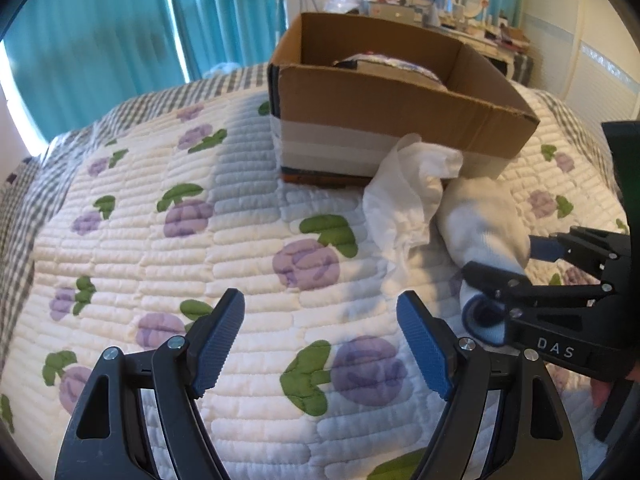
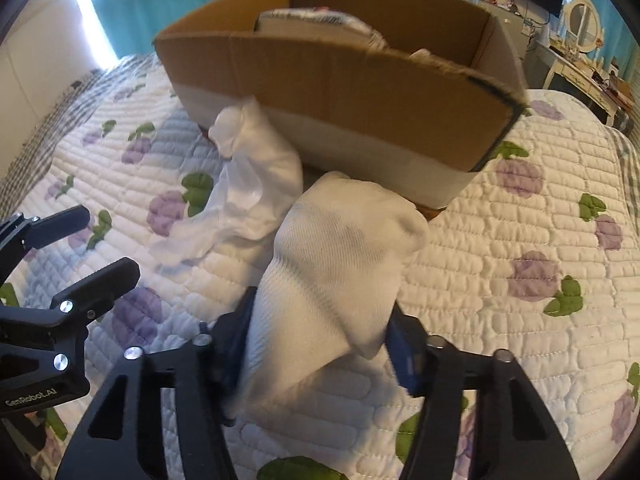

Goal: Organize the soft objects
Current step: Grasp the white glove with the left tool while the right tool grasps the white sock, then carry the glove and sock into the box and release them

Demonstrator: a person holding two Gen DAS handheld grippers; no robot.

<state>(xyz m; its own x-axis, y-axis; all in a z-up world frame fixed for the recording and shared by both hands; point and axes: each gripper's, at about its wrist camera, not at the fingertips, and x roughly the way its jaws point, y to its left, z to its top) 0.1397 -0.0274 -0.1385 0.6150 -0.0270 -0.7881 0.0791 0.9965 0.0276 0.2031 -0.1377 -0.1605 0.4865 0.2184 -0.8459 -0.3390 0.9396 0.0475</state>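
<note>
The right hand-held gripper [image 2: 320, 344] is clamped on a white sock [image 2: 336, 264], its blue pads pressing the knit from both sides near the cuff end, while the toe end reaches forward to the foot of a cardboard box [image 2: 344, 92]. The left hand-held gripper [image 1: 320, 344] hovers just left of it with its jaws spread apart and nothing between them, only the quilted bed cover [image 1: 160, 248] with purple flowers beneath. A second crumpled white cloth [image 1: 408, 192] lies just beside the sock, leaning against the box's taped front wall. Inside the box sit some folded items, too hidden to tell apart.
</note>
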